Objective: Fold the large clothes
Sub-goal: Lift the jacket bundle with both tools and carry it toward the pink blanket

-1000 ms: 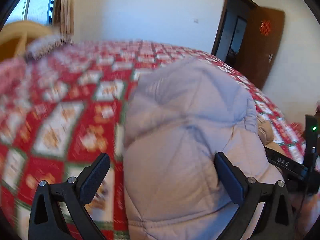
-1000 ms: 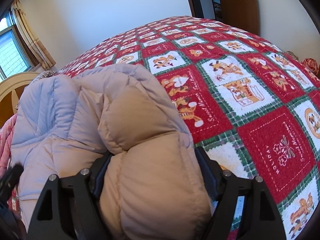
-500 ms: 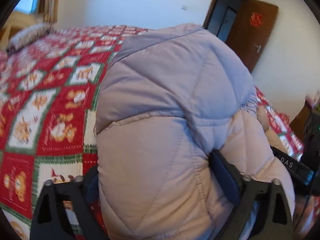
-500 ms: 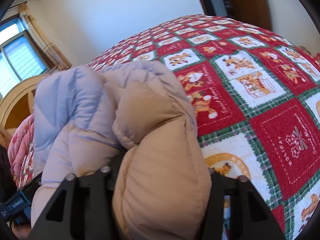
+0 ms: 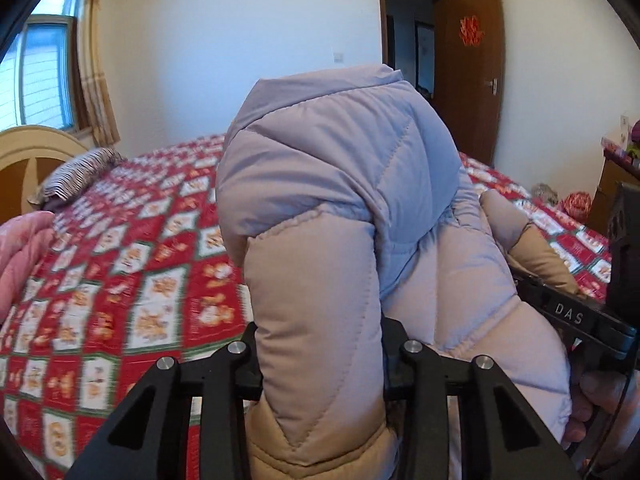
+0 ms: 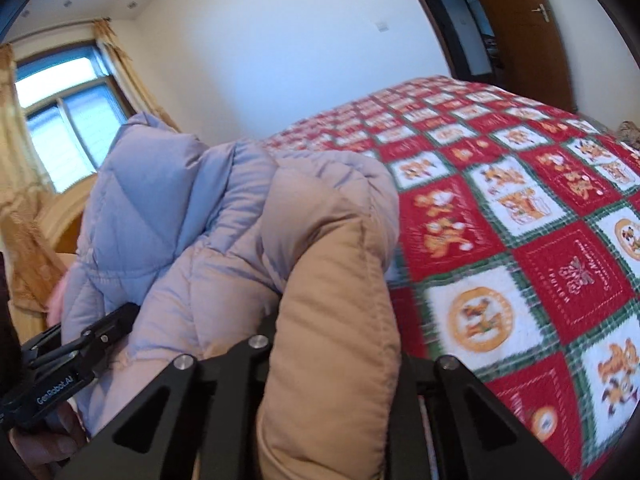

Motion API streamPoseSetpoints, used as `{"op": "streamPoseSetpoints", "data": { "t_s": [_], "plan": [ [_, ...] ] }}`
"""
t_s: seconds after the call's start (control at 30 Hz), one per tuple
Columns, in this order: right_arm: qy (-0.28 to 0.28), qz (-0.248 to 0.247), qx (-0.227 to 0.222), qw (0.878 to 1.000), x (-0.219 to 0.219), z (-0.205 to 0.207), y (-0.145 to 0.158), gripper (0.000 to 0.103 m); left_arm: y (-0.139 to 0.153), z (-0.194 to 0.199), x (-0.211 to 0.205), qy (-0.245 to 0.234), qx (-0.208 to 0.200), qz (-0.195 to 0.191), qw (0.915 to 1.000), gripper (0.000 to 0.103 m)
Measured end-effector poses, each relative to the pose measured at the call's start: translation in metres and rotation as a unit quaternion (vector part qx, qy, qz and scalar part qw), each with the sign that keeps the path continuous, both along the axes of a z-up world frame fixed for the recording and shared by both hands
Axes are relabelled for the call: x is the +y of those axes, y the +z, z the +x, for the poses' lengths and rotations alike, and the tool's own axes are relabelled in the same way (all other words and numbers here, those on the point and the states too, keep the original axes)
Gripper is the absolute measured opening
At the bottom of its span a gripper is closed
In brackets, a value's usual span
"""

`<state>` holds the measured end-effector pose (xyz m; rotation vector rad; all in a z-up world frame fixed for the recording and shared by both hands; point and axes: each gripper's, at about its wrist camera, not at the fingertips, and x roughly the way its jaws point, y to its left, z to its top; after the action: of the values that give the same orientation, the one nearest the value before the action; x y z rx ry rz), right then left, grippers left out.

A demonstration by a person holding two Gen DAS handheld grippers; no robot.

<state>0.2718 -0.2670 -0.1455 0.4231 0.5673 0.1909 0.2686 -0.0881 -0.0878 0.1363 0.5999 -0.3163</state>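
A puffy quilted jacket [image 5: 344, 184], lilac fading to pale pink and tan, is held up over a bed with a red patchwork quilt [image 5: 132, 280]. My left gripper [image 5: 320, 356] pinches a thick pink-tan fold of it, jaws still closing on the padding. In the right wrist view the same jacket [image 6: 224, 232] bulges up, and my right gripper [image 6: 336, 352] squeezes its tan edge, jaws closing tight on it. Each gripper shows in the other's view: the right one [image 5: 576, 320] at right, the left one [image 6: 68, 364] at lower left. The fingertips are buried in the fabric.
A striped pillow [image 5: 76, 172] and wooden headboard [image 5: 28, 156] lie at the bed's left end, with pink bedding [image 5: 20, 256] nearer. A window with curtains [image 5: 94, 60] is on the left, an open brown door [image 5: 468, 80] on the far wall. The quilt [image 6: 520, 240] spreads right.
Both grippers have closed onto the jacket and lifted it off the quilt. The jacket now stands much higher in both views, and more of the room's walls show.
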Motion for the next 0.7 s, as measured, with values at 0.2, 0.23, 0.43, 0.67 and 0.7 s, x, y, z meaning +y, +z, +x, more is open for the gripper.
{"op": "streamPoseSetpoints", "data": {
  "t_s": [0.2, 0.23, 0.43, 0.67, 0.7],
  "plan": [
    [0.051, 0.007, -0.038, 0.998, 0.047, -0.011, 0.029, 0.018, 0.036, -0.023, 0.055, 0.029, -0.032, 0.002, 0.9991, 0.036],
    [0.058, 0.009, -0.04, 0.997, 0.053, -0.013, 0.032, 0.018, 0.04, -0.025, 0.064, 0.035, -0.037, 0.004, 0.9987, 0.036],
    [0.111, 0.011, -0.053, 0.992, 0.102, -0.014, 0.049, 0.018, 0.051, -0.031, 0.123, 0.079, -0.049, 0.01, 0.9956, 0.036],
    [0.174, -0.013, -0.059, 0.983, 0.173, -0.001, 0.054, 0.018, 0.025, -0.031, 0.208, 0.158, -0.035, 0.012, 0.9868, 0.042],
    [0.183, -0.021, -0.053, 0.981, 0.189, 0.002, 0.05, 0.018, 0.015, -0.026, 0.217, 0.17, -0.026, 0.019, 0.9848, 0.051]
  ]
}}
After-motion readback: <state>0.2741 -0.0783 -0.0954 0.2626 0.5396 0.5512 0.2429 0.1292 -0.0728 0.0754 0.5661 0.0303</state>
